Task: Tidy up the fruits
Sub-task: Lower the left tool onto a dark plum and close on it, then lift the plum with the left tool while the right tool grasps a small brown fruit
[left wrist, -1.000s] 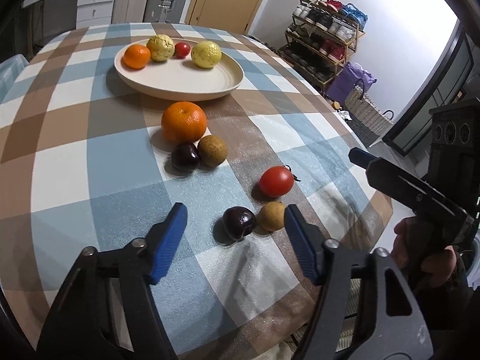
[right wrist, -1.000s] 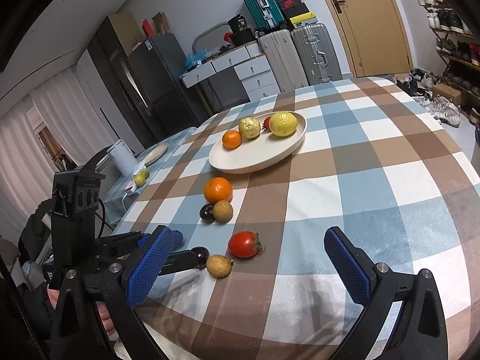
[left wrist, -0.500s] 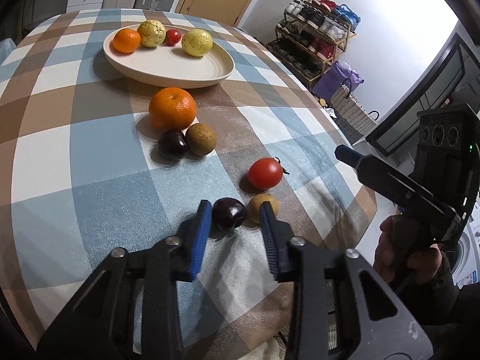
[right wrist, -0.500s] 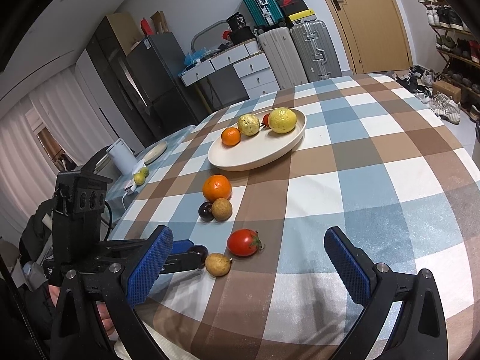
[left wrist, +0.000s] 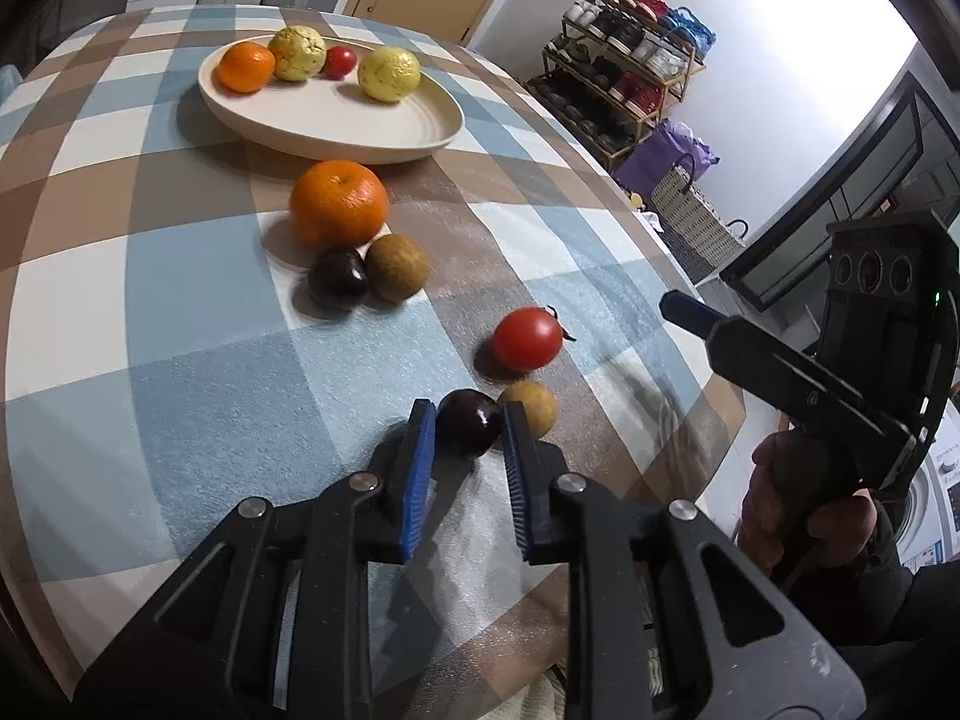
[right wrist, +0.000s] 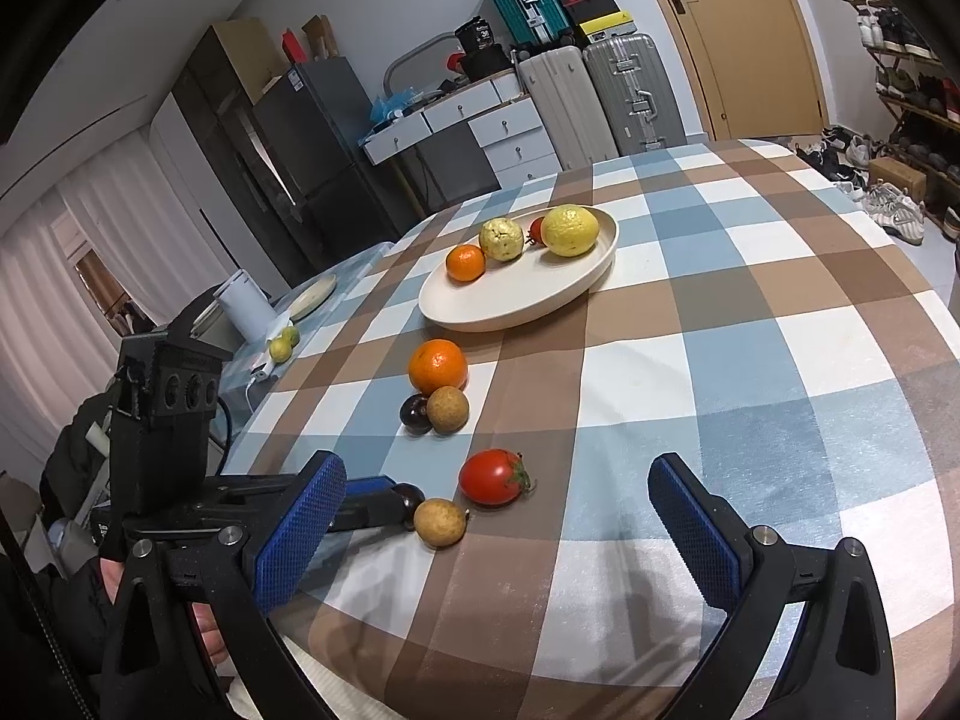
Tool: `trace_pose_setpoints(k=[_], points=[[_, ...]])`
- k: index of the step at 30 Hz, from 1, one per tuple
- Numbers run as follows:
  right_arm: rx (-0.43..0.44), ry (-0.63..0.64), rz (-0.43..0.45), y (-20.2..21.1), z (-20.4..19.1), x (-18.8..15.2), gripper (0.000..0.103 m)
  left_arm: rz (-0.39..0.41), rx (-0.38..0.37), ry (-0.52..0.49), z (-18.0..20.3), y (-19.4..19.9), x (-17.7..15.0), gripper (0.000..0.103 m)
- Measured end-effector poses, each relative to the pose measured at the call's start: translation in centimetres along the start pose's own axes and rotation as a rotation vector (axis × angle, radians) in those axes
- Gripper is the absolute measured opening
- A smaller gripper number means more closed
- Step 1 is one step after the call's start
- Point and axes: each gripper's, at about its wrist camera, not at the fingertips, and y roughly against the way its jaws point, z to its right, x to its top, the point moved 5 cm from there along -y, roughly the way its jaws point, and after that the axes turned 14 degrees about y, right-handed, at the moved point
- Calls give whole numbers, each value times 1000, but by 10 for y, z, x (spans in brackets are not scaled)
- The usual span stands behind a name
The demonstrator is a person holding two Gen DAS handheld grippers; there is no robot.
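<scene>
My left gripper (left wrist: pixel 465 429) is shut on a dark plum (left wrist: pixel 469 429) that rests on the checked tablecloth, next to a small brown fruit (left wrist: pixel 531 408) and a red tomato (left wrist: pixel 528 339). Farther off lie an orange (left wrist: pixel 339 204), a second dark plum (left wrist: pixel 338 280) and a brown fruit (left wrist: pixel 396 267). A cream plate (left wrist: pixel 360 126) holds a small orange, two yellow fruits and a small tomato. My right gripper (right wrist: pixel 498 522) is open and empty above the table's near edge; the held plum (right wrist: pixel 409 495) shows at its left.
The table edge (left wrist: pixel 720 396) drops off on the right toward a shoe rack (left wrist: pixel 630 78) and a basket. In the right wrist view a side table (right wrist: pixel 288 324) with a white jug, a dish and two small fruits stands at the left.
My left gripper moved forward and closed from wide open onto the near dark plum. The right gripper stayed open and nearly still.
</scene>
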Motion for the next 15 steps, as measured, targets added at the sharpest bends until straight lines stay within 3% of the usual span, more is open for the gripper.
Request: trace_pose_setpoints(k=[6,15], points=[[1,0,0,0,0,0,103,7,-4,8,-2,1,1,19],[40,-12,-34,-4,-6,-7,103,89,8,11,-5,26,16,19]])
